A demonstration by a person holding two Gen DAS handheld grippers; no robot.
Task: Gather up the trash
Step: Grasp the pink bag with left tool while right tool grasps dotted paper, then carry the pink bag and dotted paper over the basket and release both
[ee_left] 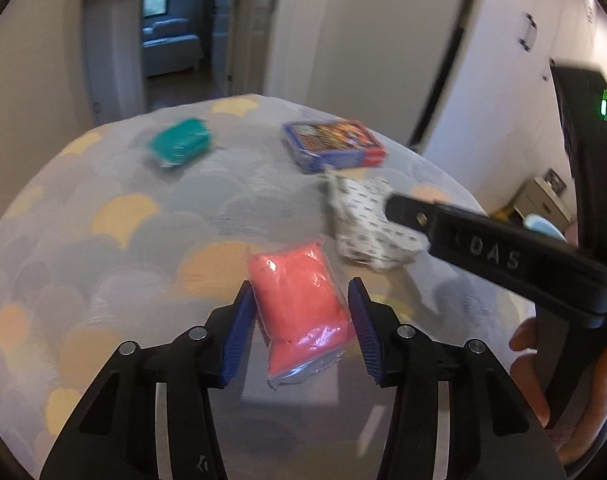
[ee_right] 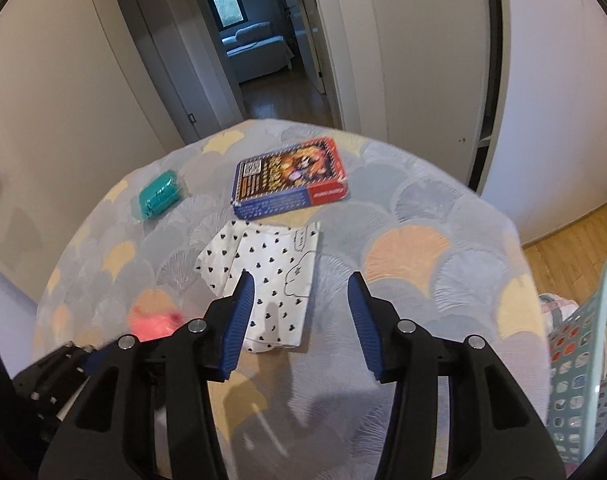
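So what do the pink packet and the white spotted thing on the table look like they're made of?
The pink packet looks like something soft sealed in thin clear plastic: glossy glints and a crinkled edge show. The white spotted wrapper looks like matte paper, creased and folded flat, printed with small dark marks; coated paper can't be ruled out.

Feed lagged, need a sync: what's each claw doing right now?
Left claw: open around the pink packet; pads not visibly pressing it.
Right claw: open, empty, above the white patterned paper.
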